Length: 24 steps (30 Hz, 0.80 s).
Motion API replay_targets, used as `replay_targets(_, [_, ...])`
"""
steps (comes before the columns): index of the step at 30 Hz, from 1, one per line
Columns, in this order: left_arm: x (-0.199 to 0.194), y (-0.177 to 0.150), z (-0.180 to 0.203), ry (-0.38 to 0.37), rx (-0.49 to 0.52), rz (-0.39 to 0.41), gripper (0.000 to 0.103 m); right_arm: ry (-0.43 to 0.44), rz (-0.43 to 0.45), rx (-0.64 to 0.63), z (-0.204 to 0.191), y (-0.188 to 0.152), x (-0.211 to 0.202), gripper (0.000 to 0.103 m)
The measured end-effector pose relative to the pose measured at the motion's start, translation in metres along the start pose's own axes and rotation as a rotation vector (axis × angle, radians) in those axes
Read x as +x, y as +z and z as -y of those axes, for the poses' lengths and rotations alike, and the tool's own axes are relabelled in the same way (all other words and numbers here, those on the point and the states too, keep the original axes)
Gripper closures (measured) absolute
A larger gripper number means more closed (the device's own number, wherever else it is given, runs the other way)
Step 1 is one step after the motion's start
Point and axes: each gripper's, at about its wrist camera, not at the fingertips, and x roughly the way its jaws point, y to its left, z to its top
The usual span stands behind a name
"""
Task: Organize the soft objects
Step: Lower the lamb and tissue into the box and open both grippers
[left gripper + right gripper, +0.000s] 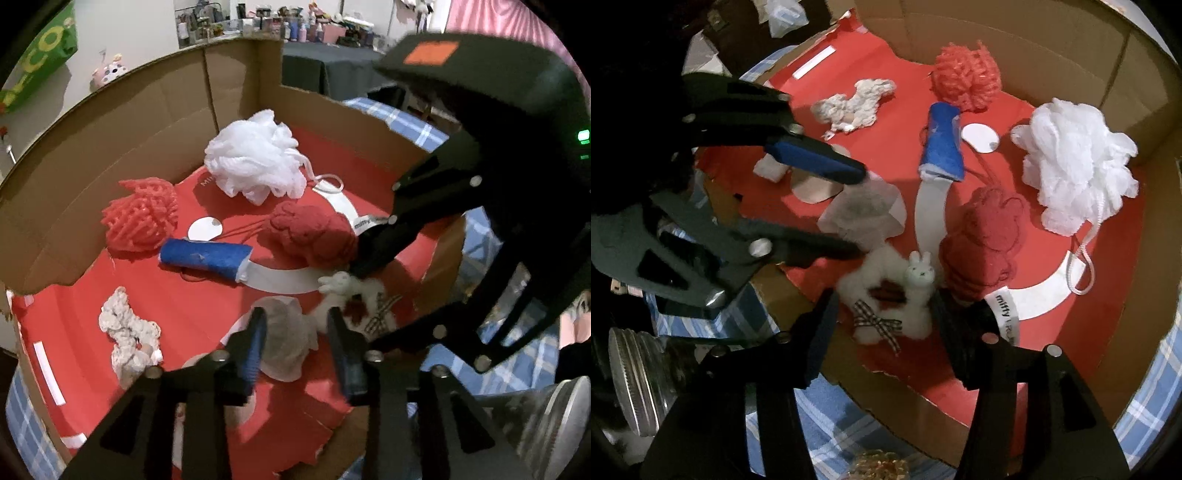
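Soft objects lie in a red-lined cardboard box: a white mesh puff, a coral net puff, a blue roll, a dark red plush, a white crochet piece, a sheer grey pouch and a fluffy white bunny scrunchie. My left gripper is open around the pouch. My right gripper is open around the scrunchie.
A blue plaid cloth lies under the box. A glass jar with a metal lid stands at the box's near side. A white paper tag lies on the box floor. A cluttered shelf lines the far wall.
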Motion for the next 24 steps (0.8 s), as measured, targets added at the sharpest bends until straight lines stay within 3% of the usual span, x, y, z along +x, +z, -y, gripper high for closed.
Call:
replay_targets(2, [-0.009,-0.002,-0.001,0.011,-0.024,0.016,0.056,-0.004,0.006,0.021,0.003,-0.001,-0.006,0.050])
replay_targets(7, [-0.038,-0.010,-0.007,0.034,-0.152,0.089,0.032,-0.007,0.066,0.078,0.006,-0.010,-0.033,0.042])
replay_targets(12, [-0.065,-0.025,-0.011,0.085,-0.297,0.141,0.022,-0.036,0.176,0.219,0.004,-0.026,-0.065,0.030])
replay_targets(15, [-0.077,-0.033,-0.010,0.129,-0.384,0.168,0.010,-0.076,0.214,0.305,0.002,-0.035,-0.072,0.029])
replay_targets(18, [-0.082,-0.041,-0.008,0.165,-0.474,0.183,0.008,-0.154,0.238,0.359,-0.003,-0.043,-0.075,0.029])
replay_targets(24, [-0.079,-0.058,-0.007,0.227,-0.597,0.167,0.004,-0.157,0.265,0.446,-0.004,-0.053,-0.063,0.028])
